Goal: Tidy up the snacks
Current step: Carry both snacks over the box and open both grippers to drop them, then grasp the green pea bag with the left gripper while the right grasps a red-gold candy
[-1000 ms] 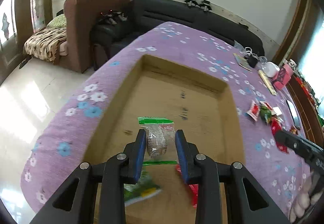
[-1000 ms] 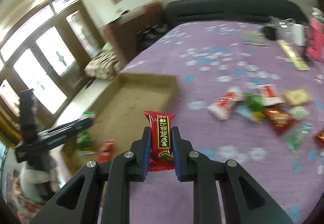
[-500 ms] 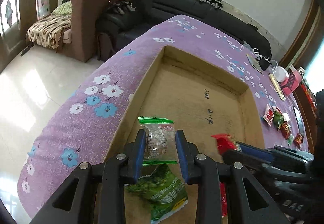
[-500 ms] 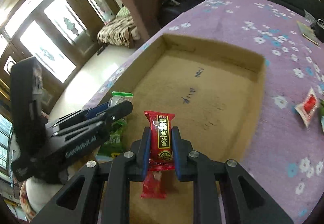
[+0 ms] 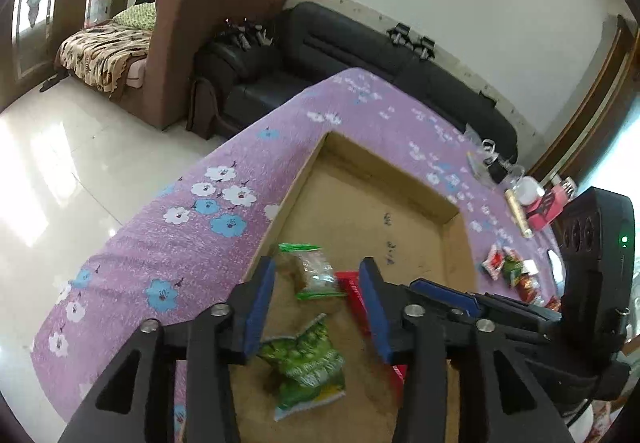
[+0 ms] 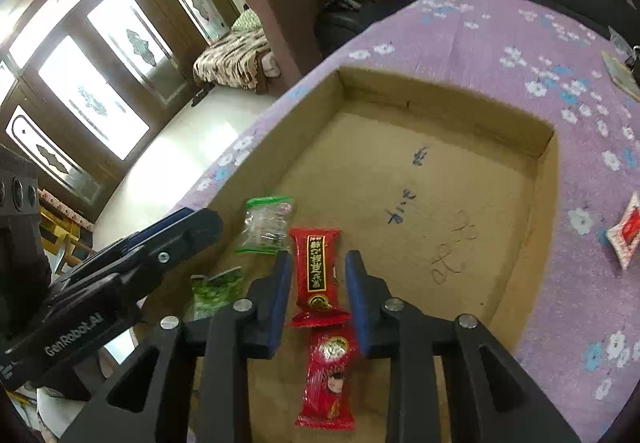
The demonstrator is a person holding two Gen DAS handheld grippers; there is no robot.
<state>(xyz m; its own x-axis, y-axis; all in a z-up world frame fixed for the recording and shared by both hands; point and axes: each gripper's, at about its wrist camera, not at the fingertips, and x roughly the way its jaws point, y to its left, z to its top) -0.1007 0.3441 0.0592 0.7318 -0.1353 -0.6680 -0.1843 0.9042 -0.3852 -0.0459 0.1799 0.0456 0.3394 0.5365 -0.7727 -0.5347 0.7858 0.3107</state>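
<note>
A purple flowered cloth (image 6: 472,43) is spread under a shallow cardboard box (image 6: 440,111), with a black sofa (image 5: 360,43) behind. Both the left gripper (image 5: 316,307) and right gripper (image 6: 318,295) are released above a clear snack packet (image 6: 266,225) and red bar (image 6: 318,275) lying inside. Loose snacks (image 5: 512,271) are seen beside the box.

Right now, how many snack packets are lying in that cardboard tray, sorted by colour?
Red packets: 2
Green packets: 1
Clear packets with green ends: 1
Total in the cardboard tray: 4
</note>
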